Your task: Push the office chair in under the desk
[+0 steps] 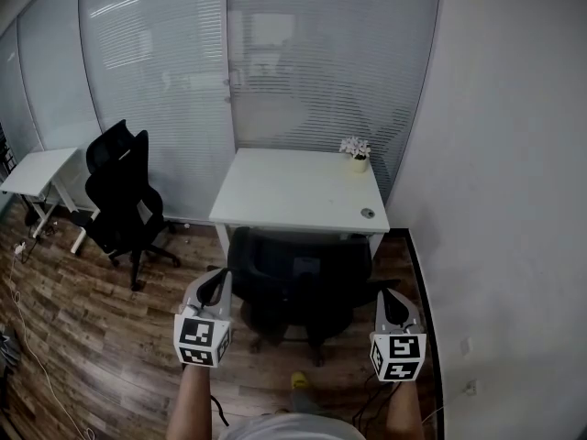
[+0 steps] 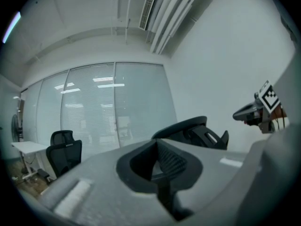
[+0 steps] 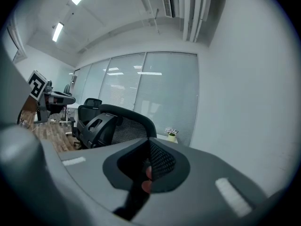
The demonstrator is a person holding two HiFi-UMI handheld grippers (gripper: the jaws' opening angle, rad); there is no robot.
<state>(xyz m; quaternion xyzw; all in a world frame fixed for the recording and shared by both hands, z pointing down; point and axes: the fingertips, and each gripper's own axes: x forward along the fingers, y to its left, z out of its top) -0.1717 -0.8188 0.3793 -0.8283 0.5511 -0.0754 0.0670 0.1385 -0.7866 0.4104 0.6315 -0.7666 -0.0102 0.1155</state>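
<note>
Closed and empty, left gripper [image 1: 216, 280] and right gripper [image 1: 396, 304] hover near the office chair [image 1: 298, 282], partly under the far desk [image 1: 293, 191]; we judge it heavy but free-rolling, best pushed at its stiff backrest.

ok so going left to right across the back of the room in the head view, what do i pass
small table → spare chair → desk → white wall. Left out, since both overlap the desk: the office chair and the plant.
</note>
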